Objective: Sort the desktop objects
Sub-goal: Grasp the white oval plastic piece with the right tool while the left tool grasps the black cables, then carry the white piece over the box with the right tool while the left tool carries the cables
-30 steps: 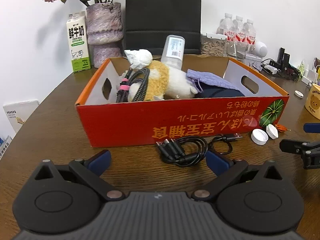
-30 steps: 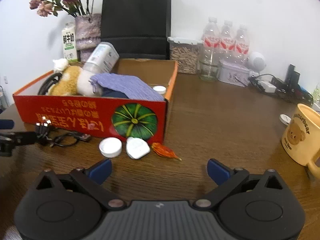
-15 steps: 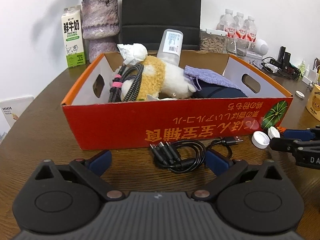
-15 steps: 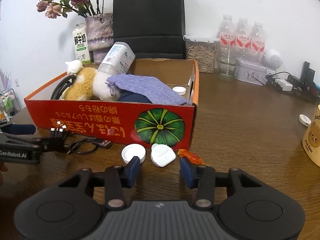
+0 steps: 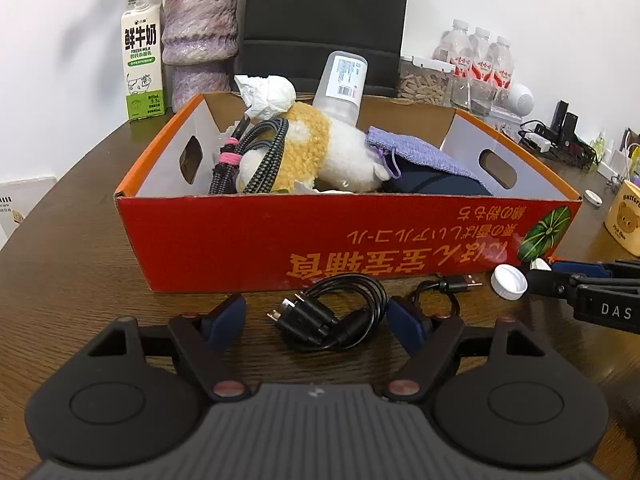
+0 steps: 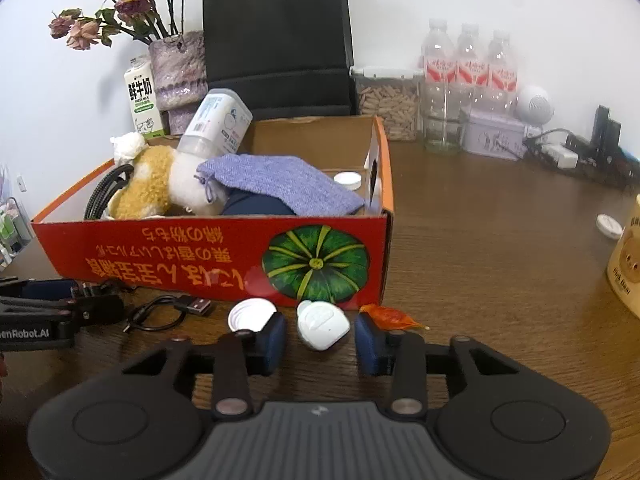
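Cable point(image 5: 332, 320) ends hidden, mug point(image 6: 626, 264) cut off

Dark wood-grain table point(image 6: 500, 240): red cardboard box point(image 5: 320, 236) stands just beyond both tongs, with milk carton point(image 5: 144, 60), purple vase point(image 5: 200, 40), water bottles point(image 6: 468, 68) and yellow mug point(image 6: 628, 264) farther out. Between the left tongs' fingers lies a coiled black cable point(image 5: 336, 316). Between the right tongs' fingers lies a white plastic piece point(image 6: 322, 324), with a white cap point(image 6: 250, 314) just to its left and an orange wrapper point(image 6: 390, 317) to its right.
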The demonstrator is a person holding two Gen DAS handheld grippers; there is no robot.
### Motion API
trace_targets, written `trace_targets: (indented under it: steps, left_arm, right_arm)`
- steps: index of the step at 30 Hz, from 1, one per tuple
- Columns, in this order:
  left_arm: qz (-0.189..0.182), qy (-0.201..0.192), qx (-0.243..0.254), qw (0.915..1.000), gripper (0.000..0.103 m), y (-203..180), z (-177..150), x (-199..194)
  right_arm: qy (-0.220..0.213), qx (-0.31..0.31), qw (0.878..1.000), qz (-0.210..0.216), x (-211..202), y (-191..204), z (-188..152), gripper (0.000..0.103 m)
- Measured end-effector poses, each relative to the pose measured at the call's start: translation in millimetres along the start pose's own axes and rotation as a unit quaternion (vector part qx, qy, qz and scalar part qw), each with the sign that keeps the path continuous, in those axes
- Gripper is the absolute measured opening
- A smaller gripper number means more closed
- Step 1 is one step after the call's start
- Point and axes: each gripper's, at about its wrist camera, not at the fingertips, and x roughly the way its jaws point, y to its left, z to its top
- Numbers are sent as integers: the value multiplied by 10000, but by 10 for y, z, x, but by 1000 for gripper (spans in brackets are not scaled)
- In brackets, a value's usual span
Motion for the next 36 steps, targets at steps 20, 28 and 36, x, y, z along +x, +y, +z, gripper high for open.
trace_targets:
  steps: [20,28,36]
  left_arm:
    - [-36,-139,175,9997,58,-27,-84,-96]
    - [-104,-195,114,9997,55,-22,-89,-139]
    - [-153,-358,194,9991,52,-59,-114,-222]
  right_arm:
    - [-206,-224,9995,10,-75,59,-84,28]
    - [-330,-271,9991,24,-124,90,-93,28]
    - [-488,-259,9984,69,-208,112,-105,28]
